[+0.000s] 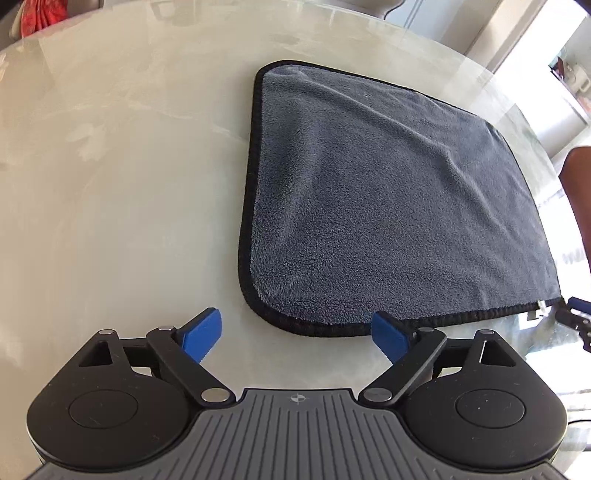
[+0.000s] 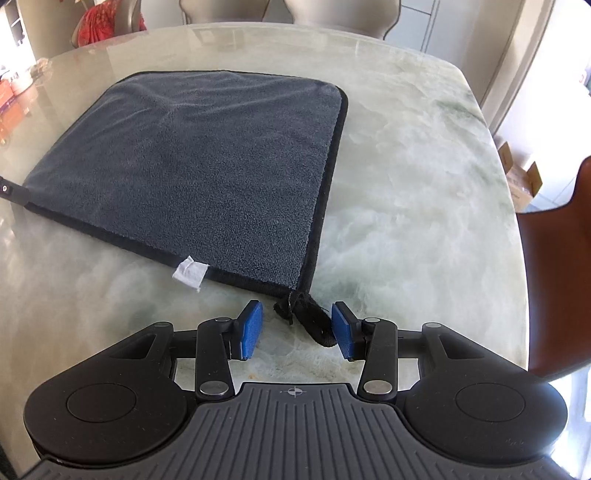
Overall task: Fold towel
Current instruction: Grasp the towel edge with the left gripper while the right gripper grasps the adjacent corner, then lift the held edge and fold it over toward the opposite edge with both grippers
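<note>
A grey towel [image 1: 388,192] with black edging lies flat on the marble table [image 1: 110,184]. My left gripper [image 1: 295,336] stands open and wide just short of the towel's near left corner, and its right blue pad [image 1: 389,338] overlaps the black hem. In the right wrist view the towel [image 2: 192,166] shows a white label [image 2: 189,277] on its near edge and a black hanging loop [image 2: 314,325] at its near right corner. My right gripper [image 2: 297,332] is open around that loop, which lies close to the right pad [image 2: 343,336].
A brown chair back [image 2: 554,277] stands at the table's right side, with cardboard boxes [image 2: 521,181] on the floor behind it. Pale chairs and a red cloth [image 2: 107,18] are beyond the far edge. Small items [image 2: 11,96] sit at the far left.
</note>
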The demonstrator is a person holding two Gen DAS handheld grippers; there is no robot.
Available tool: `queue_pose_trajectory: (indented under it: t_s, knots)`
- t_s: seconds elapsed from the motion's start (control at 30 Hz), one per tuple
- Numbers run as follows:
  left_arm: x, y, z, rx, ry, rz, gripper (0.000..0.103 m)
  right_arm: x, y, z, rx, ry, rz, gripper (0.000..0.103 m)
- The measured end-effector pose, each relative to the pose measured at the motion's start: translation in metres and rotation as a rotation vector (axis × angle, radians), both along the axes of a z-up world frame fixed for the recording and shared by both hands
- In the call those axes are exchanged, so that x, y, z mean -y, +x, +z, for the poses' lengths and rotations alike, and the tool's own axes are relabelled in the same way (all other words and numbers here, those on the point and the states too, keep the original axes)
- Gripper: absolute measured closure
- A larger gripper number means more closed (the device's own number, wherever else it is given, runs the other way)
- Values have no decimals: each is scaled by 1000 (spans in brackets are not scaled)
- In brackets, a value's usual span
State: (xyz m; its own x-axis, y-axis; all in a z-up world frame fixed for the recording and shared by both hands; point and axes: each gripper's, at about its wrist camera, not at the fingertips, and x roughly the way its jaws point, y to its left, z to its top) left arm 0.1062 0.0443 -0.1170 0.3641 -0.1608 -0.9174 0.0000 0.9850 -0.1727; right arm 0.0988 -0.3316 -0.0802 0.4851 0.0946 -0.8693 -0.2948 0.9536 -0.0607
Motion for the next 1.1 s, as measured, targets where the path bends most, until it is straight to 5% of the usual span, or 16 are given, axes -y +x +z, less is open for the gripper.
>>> queue_pose_trajectory:
  t_s: [0.33, 0.43, 0.6, 0.67, 0.73, 1.1]
  knots:
    - [3, 9, -4, -13, -23, 28, 3, -5, 4, -7, 30, -1, 34, 59]
    - [10, 10, -6, -14, 16, 4, 4, -7, 4, -7, 24, 9, 44, 71]
    - [12, 10, -1, 23, 67, -47, 47, -11, 4, -7, 19, 23, 53, 85]
    - [7, 11, -1, 13, 53, -43, 79, -11, 5, -6, 18, 28, 51, 87]
    - [0, 12, -1, 1, 28, -33, 96, -10, 5, -5, 20, 39, 46, 88]
    - [-6, 6, 6, 20, -7, -24, 96, -5, 11, 13, 63, 138, 11, 90]
